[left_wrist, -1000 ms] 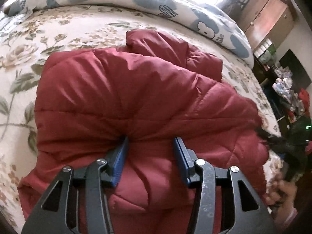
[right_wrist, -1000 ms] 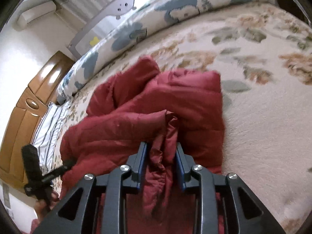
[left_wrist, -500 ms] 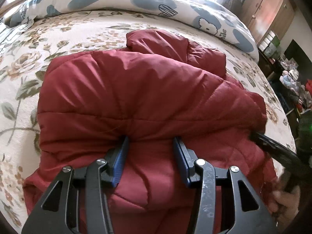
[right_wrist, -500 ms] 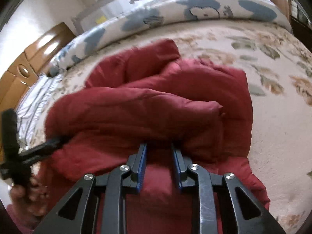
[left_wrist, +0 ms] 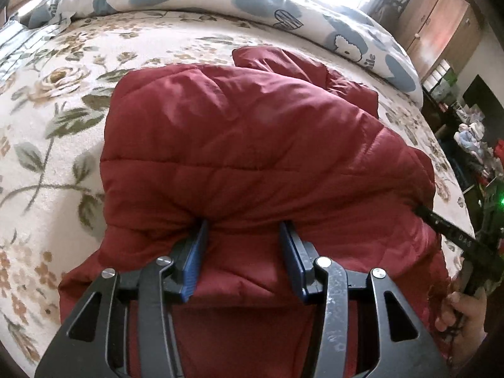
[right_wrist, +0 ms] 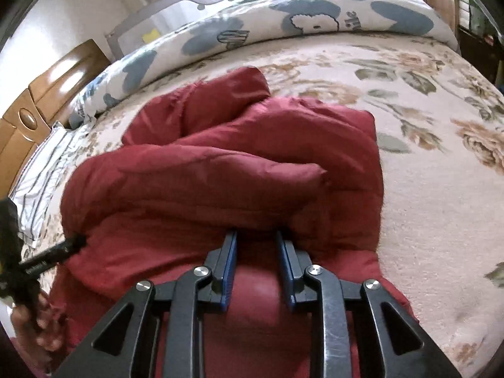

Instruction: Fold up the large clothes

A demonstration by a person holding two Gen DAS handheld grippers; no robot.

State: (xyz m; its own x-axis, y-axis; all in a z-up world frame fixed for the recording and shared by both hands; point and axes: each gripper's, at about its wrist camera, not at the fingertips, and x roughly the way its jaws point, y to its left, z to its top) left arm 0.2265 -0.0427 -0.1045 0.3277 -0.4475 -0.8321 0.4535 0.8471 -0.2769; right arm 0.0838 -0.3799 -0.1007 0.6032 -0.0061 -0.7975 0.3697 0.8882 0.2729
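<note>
A red quilted jacket [left_wrist: 252, 145] lies folded over itself on a floral bedspread [left_wrist: 56, 119]. It also shows in the right wrist view [right_wrist: 226, 170]. My left gripper [left_wrist: 243, 225] has its jaws apart around the near edge of the folded top layer, with its tips tucked under that fold. My right gripper [right_wrist: 255, 234] sits at the same fold further right, its jaws a little apart with its tips under the fold. Each gripper shows in the other's view: the right one at the jacket's right side [left_wrist: 447, 220], the left one at its left side [right_wrist: 47, 255].
A white duvet with blue patches [left_wrist: 252, 3] is bunched along the bed's far side. A wooden wardrobe [left_wrist: 441, 25] and cluttered shelves [left_wrist: 472, 138] stand off the right. A wooden headboard [right_wrist: 37, 107] and a striped pillow [right_wrist: 41, 176] lie to the left.
The right gripper has let go of the pinched jacket edge, opened a little and moved to the folded layer. The top layer has been laid forward over the jacket. The left gripper stays open at the fold.
</note>
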